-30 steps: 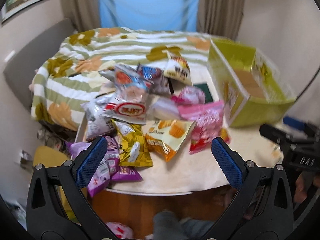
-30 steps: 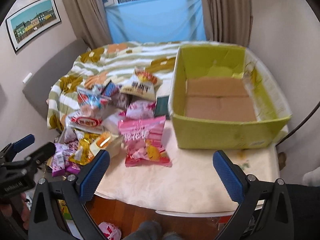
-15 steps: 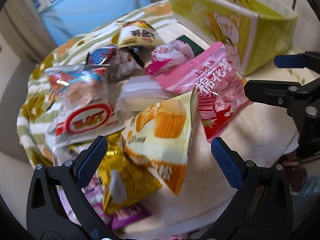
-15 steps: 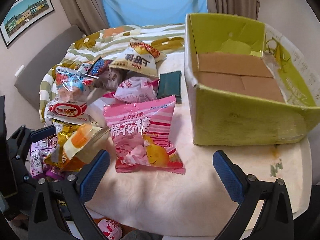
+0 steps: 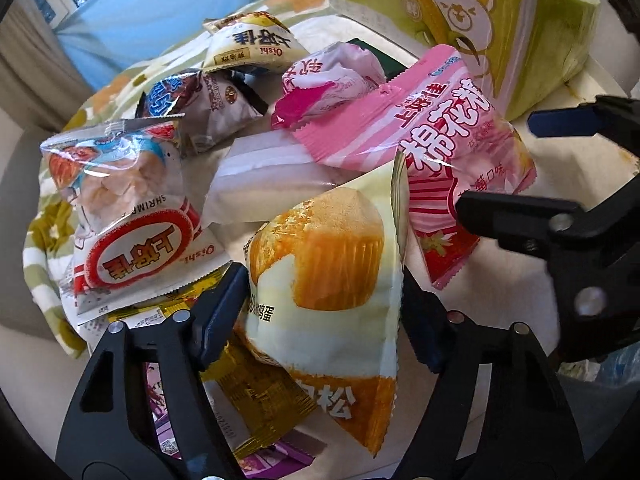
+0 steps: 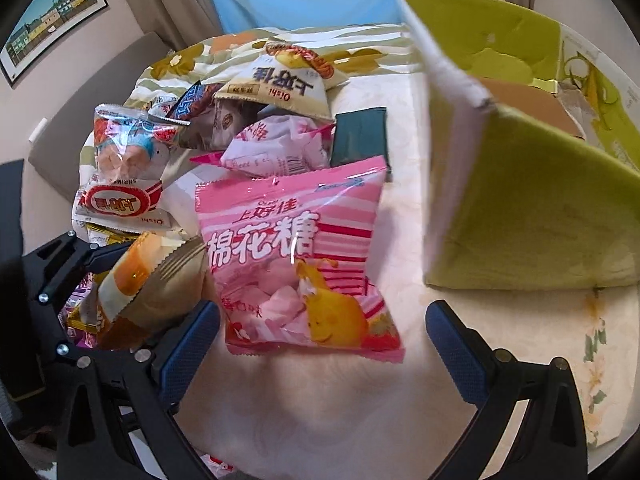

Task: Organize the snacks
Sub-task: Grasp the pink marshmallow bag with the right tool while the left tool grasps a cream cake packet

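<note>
A pile of snack bags lies on a round white table point(image 6: 400, 392). My left gripper point(image 5: 324, 312) has its jaws closed in against both sides of an orange-and-white cake bag point(image 5: 332, 280), which also shows in the right wrist view point(image 6: 148, 280). My right gripper point(image 6: 322, 344) is open, its fingers on either side of the near edge of a pink marshmallow bag point(image 6: 296, 256), apart from it. The pink bag shows in the left wrist view point(image 5: 448, 140) too. A green cardboard box point(image 6: 540, 208) stands open at the right.
Behind lie a red-and-white shrimp cracker bag point(image 5: 132, 216), a cream chip bag point(image 5: 252, 48), a crumpled pink-white pack point(image 6: 280, 148), a dark green packet point(image 6: 360, 136) and gold and purple packs point(image 5: 256, 400). A striped floral blanket point(image 6: 224, 48) covers the sofa beyond.
Both grippers have moved in close to the pile. My left jaws have narrowed from wide open onto the cake bag. My right gripper has come up to the pink bag, still open.
</note>
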{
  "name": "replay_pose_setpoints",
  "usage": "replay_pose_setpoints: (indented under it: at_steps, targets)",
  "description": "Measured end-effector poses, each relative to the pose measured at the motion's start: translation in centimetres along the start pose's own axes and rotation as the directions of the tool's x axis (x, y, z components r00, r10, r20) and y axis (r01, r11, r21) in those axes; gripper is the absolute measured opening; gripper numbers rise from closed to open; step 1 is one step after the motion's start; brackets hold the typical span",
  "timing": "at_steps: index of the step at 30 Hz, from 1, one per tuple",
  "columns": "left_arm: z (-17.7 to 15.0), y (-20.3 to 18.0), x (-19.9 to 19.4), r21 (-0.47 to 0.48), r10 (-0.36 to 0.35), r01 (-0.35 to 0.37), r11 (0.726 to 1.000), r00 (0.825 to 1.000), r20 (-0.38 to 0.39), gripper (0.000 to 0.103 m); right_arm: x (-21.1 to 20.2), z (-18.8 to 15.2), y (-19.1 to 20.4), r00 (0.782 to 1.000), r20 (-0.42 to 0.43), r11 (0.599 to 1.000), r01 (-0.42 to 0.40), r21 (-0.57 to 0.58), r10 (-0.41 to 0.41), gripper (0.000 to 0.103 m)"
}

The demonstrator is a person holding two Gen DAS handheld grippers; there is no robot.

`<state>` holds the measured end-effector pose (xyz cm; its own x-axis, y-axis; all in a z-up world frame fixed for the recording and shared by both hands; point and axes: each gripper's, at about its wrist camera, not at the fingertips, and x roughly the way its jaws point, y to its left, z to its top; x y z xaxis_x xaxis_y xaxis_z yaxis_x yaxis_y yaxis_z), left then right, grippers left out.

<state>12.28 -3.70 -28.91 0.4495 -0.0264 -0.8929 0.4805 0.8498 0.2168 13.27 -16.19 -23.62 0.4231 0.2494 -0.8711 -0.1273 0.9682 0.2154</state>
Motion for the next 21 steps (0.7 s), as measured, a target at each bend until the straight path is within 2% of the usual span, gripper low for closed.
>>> replay_pose_setpoints:
  at_steps: [9, 11, 15, 17, 21]
  targets:
    - [0.0, 1.2, -0.1, -0.017, -0.053, 0.053, 0.998, 0.999, -0.003, 0.065, 1.8, 0.3, 1.4, 1.000, 0.003, 1.000, -0.006, -0.016, 0.007, 0.099]
    - [-0.1, 1.4, -0.3, -0.021, -0.062, 0.062, 0.998, 0.998, -0.002, 0.065, 2.2, 0.5, 1.6, 1.000, 0.002, 1.000, -0.008, -0.028, 0.008, 0.094]
    - [-0.2, 1.6, -0.4, -0.028, -0.073, 0.073, 0.997, 0.997, 0.000, 0.064, 2.8, 0.9, 1.6, 1.000, 0.003, 0.999, -0.014, -0.031, 0.015, 0.089]
    - [-0.3, 1.9, -0.6, -0.039, -0.081, 0.081, 0.996, 0.997, 0.000, 0.064, 2.9, 1.1, 1.6, 1.000, -0.002, 0.999, -0.021, -0.025, 0.021, 0.078]
    - [-0.1, 2.5, -0.8, -0.077, -0.106, 0.106, 0.991, 0.994, 0.003, 0.061, 2.9, 1.3, 1.6, 1.000, -0.021, 0.999, -0.023, -0.028, 0.022, 0.072]
